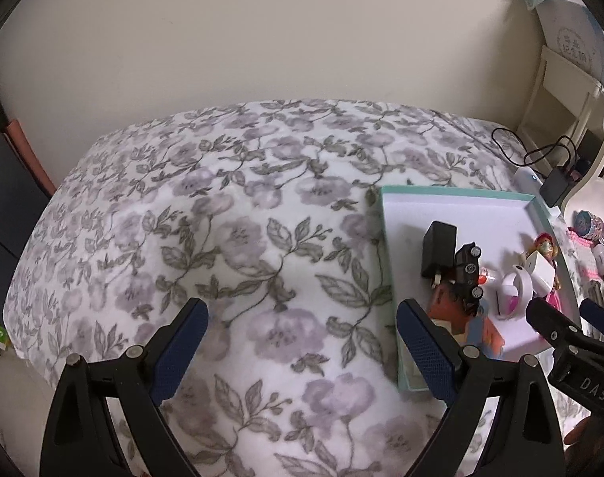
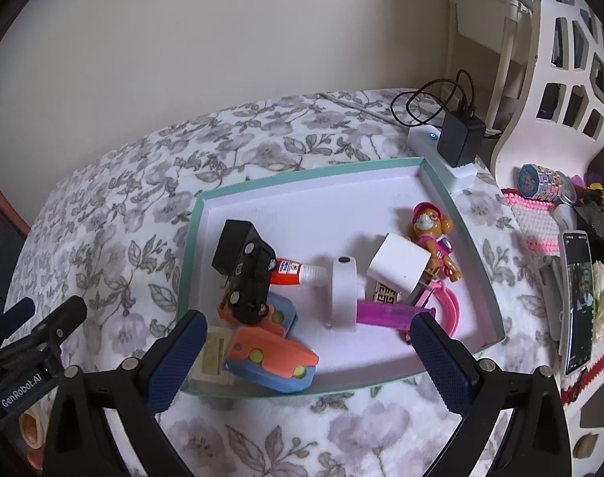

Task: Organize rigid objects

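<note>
A shallow teal-rimmed white tray (image 2: 313,169) lies on a floral bedspread (image 2: 142,206). In it are a black toy car (image 2: 252,282) leaning on a black charger (image 2: 232,244), a glue tube (image 2: 292,272), a white ring-shaped device (image 2: 343,290), a white plug cube (image 2: 397,264), a toy dog figure (image 2: 431,232), a purple-pink strap (image 2: 397,314) and orange-blue toy cars (image 2: 272,357). My right gripper (image 2: 307,340) is open and empty above the tray's near edge. My left gripper (image 1: 302,334) is open and empty over the bedspread, left of the tray (image 1: 387,238).
A white power strip (image 2: 445,151) with a black adapter (image 2: 461,137) and cable lies behind the tray. A phone (image 2: 578,298), a beaded pink pouch (image 2: 534,218) and trinkets lie at the right by a white headboard (image 2: 560,79). The wall is behind the bed.
</note>
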Demonstrator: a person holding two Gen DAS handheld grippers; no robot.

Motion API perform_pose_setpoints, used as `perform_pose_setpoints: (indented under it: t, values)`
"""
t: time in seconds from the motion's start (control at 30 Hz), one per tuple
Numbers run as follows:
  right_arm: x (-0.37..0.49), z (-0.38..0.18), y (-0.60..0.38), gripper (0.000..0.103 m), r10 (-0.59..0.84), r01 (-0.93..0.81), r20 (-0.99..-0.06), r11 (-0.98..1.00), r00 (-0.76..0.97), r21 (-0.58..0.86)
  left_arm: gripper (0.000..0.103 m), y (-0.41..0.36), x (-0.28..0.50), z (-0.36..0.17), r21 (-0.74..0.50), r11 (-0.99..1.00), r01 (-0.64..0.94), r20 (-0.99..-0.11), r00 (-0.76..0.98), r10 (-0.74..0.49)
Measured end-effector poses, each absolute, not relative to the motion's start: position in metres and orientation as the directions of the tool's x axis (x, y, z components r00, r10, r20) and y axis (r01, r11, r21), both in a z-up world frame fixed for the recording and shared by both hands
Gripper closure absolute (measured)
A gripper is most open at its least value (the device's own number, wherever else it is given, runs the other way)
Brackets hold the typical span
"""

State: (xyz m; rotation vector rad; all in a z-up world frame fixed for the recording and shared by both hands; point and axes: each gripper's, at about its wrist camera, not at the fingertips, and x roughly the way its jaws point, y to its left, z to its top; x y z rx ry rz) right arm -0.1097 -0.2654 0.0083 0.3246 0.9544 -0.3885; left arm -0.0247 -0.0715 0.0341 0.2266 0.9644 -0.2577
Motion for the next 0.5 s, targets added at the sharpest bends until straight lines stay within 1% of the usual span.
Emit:
perform_pose_setpoints:
  t: [0.23, 0.5]
  values:
    - [-0.114, 0.013, -0.258, 0.0, -0.205, 0.452, -0.827, 0.89, 0.524, 0.065, 0.007, -0.063, -0.031, 0.035, 0.077, 0.949, 0.305, -0.832, 0.544, -0.107]
    - [-0.115, 0.015, -0.256, 0.0, -0.204, 0.442, -0.829, 0.895, 0.521, 0.058, 0.007, -0.059, -0.033, 0.036, 0.083, 0.955, 0.285, -0.832, 0.547, -0.091]
